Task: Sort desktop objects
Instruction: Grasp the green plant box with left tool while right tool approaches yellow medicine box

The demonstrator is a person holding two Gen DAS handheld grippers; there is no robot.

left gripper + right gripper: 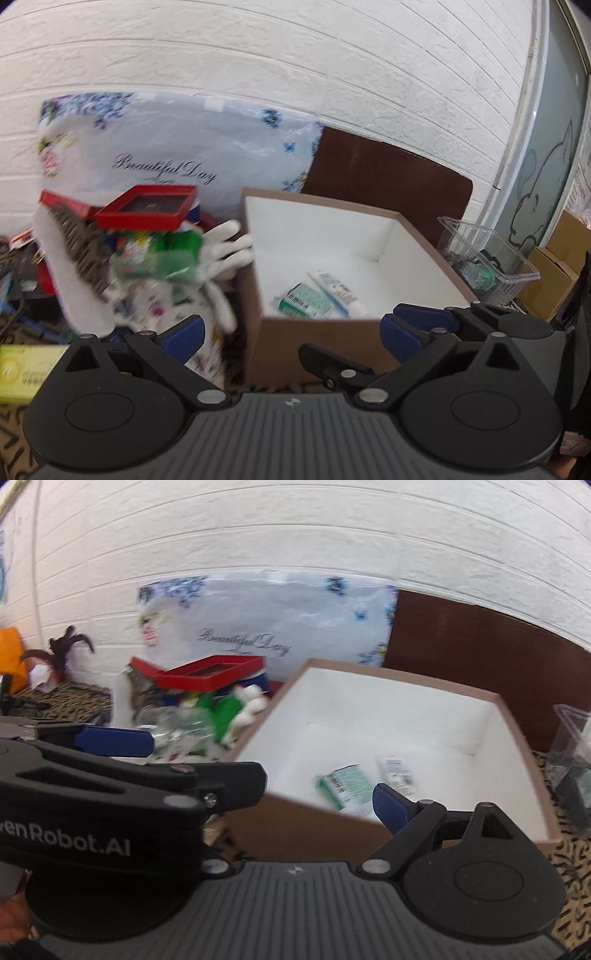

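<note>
- Desktop clutter sits in a messy pile [147, 258] left of the brown cardboard box [317, 343], all pretty blurry in both wrist views.
- On top of the pile there's a red tray-like lid [147, 210], tilted, with another red box [64, 205] just behind it on the left.
- Under the red lid is something green in clear wrapping [166, 258], and a white glove [229, 243] pokes out toward the box's left wall, touching it or nearly so.
- Inside the box, on its white floor near the front wall, lie a green-and-white packet [304, 301] and a white tube with blue print [334, 291], side by side and touching.
- Left gripper [291, 332] hangs in front of the box, blue pads spread wide, nothing between them.
- Right gripper [266, 771] is also spread apart and empty; one blue pad [389, 806] shows over the box's front edge, the other [112, 740] is over by the pile, with the left gripper's body crossing in front of it.
- Clear plastic container [487, 254] stands right of the box, with dark stuff and something green in it, can't make out what.
- Behind everything, a floral plastic bag [177, 147] reading "Beautiful Day" leans on the white brick wall [295, 55], with a dark brown board [388, 177] beside it.
- Yellow-green carton [26, 373] lies at the far left edge of the left view.
</note>
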